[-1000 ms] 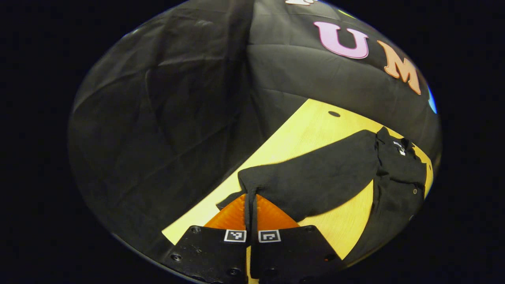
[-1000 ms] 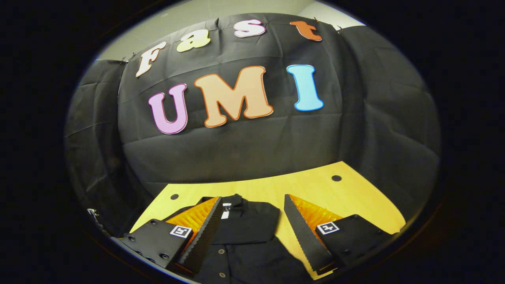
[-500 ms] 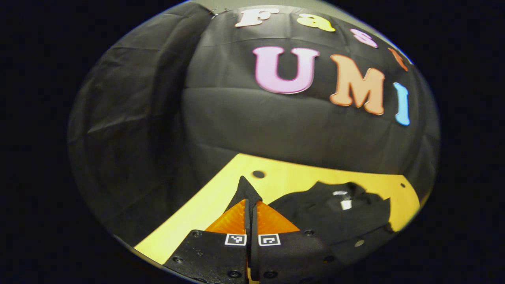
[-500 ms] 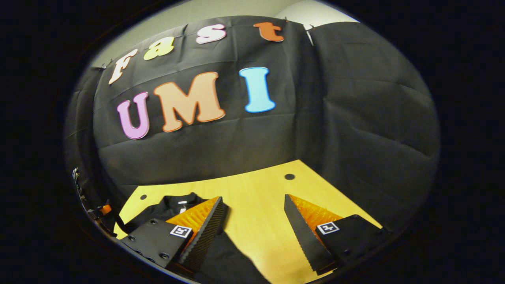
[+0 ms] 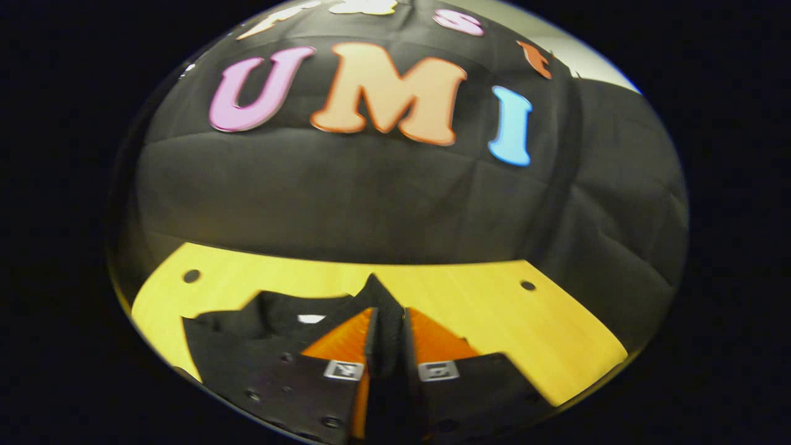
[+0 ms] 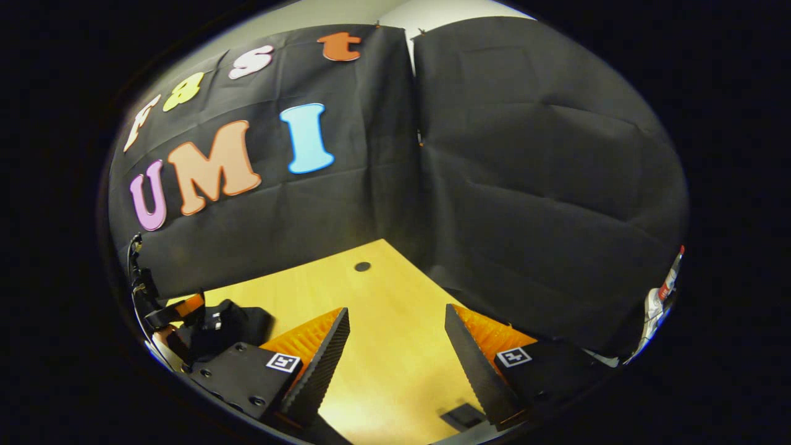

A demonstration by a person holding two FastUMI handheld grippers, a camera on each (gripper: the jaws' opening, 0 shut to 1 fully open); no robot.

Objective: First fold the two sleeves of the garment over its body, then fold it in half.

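Garment [image 5: 247, 337]: black, buttoned, lying on the yellow wooden tabletop [image 5: 556, 334]; a white neck label [image 5: 310, 319] is visible, its writing too blurred to read. The left hand-held gripper [image 5: 386, 334] is closed on a fold of the black sleeve [image 5: 378, 296], both fingers pressing it. The right hand-held gripper [image 6: 395, 346] is wide apart and holds nothing, above bare tabletop [image 6: 377, 296]. Square coded markers sit on the fingers. Round holes [image 5: 191, 275] mark the tabletop. Black cloth walls [image 6: 544, 185] enclose the booth.
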